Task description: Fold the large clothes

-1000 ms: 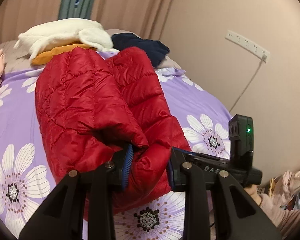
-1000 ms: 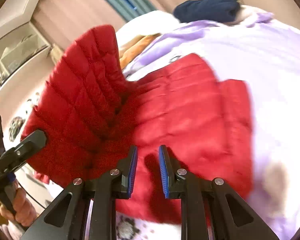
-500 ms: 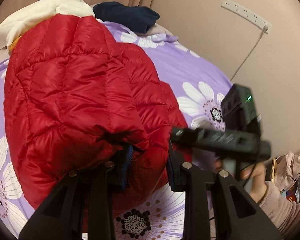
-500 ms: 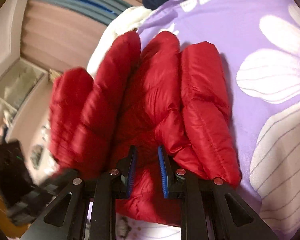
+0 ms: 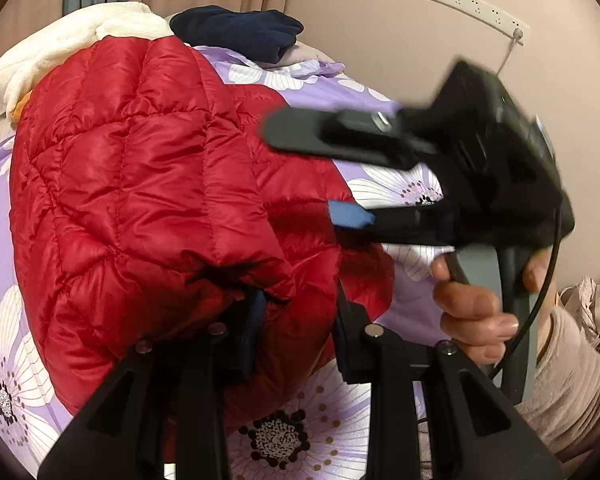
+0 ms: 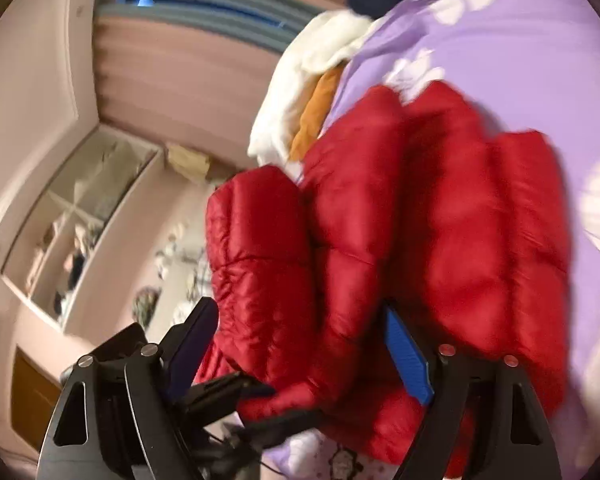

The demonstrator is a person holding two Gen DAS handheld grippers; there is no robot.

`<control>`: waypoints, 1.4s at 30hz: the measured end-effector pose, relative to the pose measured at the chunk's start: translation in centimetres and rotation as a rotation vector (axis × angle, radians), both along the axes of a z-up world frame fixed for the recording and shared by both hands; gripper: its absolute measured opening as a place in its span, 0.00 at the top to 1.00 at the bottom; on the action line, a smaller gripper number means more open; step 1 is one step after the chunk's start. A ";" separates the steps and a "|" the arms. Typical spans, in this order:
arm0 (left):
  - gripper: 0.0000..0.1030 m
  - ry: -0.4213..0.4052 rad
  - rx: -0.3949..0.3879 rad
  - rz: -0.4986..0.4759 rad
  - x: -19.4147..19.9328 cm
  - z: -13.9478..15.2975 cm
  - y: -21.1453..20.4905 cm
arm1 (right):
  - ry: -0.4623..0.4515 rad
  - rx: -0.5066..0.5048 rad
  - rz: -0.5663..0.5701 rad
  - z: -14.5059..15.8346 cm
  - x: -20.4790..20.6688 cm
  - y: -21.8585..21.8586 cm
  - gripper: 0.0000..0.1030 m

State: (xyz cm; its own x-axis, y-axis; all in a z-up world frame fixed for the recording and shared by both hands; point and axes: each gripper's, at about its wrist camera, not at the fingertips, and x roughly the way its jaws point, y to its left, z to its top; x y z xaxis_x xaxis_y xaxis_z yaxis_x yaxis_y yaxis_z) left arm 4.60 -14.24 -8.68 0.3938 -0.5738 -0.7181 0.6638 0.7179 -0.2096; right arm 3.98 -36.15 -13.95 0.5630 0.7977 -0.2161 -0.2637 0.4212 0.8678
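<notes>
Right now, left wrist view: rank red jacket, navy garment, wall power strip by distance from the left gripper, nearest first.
1. red jacket: clamped in the left gripper, on the bed.
2. navy garment: beyond the jacket, at the bed's far end.
3. wall power strip: upper right, on the wall.

readable text: none, you have no legible words, brands or numbers in either view.
right gripper [image 5: 320, 176] body: you see no lettering on it, the casing is motion-blurred.
power strip [image 5: 476, 12] on the wall: only socket holes show, with no print you can read.
red jacket [image 5: 152, 184]: no label or logo shows on the quilted fabric.
bedsheet [image 5: 380, 84]: flower pattern only, no writing.
shelf [image 6: 80, 216] in the right wrist view: its contents are too blurred for you to read anything.
</notes>
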 end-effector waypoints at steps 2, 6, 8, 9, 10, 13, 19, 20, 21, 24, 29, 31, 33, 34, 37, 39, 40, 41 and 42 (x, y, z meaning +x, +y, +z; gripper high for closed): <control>0.71 0.000 -0.001 0.001 -0.1 0.0 0.1 | -0.015 -0.016 0.052 1.0 0.3 1.2 0.17; 0.71 0.008 -0.005 0.005 0.1 0.1 0.0 | -0.027 -0.108 0.082 1.7 0.6 3.0 0.17; 0.70 0.007 -0.004 0.013 0.3 0.1 0.0 | -0.013 -0.160 0.075 1.8 0.8 3.6 0.34; 0.69 0.015 -0.007 0.017 0.4 0.1 0.0 | -0.013 -0.192 0.069 1.8 0.9 3.9 0.52; 0.69 0.024 -0.012 0.019 0.5 0.2 0.0 | -0.013 -0.228 0.059 1.7 0.8 4.0 0.59; 0.66 0.057 -0.028 0.022 0.6 0.4 0.1 | -0.037 -0.268 0.036 1.5 0.2 3.8 0.75; 0.62 0.058 -0.111 -0.040 -1.6 3.5 1.8 | -0.101 -0.275 -0.050 2.5 -1.4 2.5 0.85; 0.61 0.055 -0.134 -0.054 -2.1 4.2 2.5 | -0.110 -0.256 -0.064 2.7 -1.6 2.0 0.86; 0.59 0.050 -0.156 -0.064 -2.4 5.0 3.0 | -0.126 -0.240 -0.079 3.0 -1.9 1.5 0.87; 0.49 0.011 -0.181 -0.037 -2.8 6.5 4.7 | -0.164 -0.223 -0.131 3.7 -2.9 0.3 0.87; 0.49 0.011 -0.213 0.093 -0.8 6.8 6.9 | -0.185 -0.163 -0.219 3.6 -4.3 -1.8 0.88; 0.51 0.035 -0.234 0.136 0.4 6.4 7.3 | -0.182 -0.137 -0.248 3.0 -4.8 -2.9 0.88; 0.51 0.041 -0.232 0.179 1.6 6.1 7.6 | -0.155 -0.122 -0.268 2.2 -4.8 -3.4 0.88; 0.51 0.045 -0.231 0.191 2.1 6.0 7.4 | -0.137 -0.121 -0.276 1.6 -4.7 -3.6 0.88; 0.53 0.045 -0.209 0.211 3.4 5.7 6.5 | -0.062 -0.101 -0.288 -0.8 -4.2 -4.3 0.88; 0.58 0.044 -0.189 0.209 4.6 5.5 5.9 | -0.023 -0.101 -0.303 -2.1 -3.7 -4.7 0.88; 0.59 0.043 -0.182 0.211 4.7 5.4 5.6 | -0.012 -0.101 -0.309 -2.4 -3.5 -4.7 0.88; 0.59 0.041 -0.178 0.214 5.0 5.4 5.2 | 0.000 -0.093 -0.314 -2.8 -3.3 -4.8 0.88; 0.59 0.042 -0.178 0.215 5.3 5.3 5.0 | 0.009 -0.087 -0.317 -3.1 -3.1 -4.9 0.88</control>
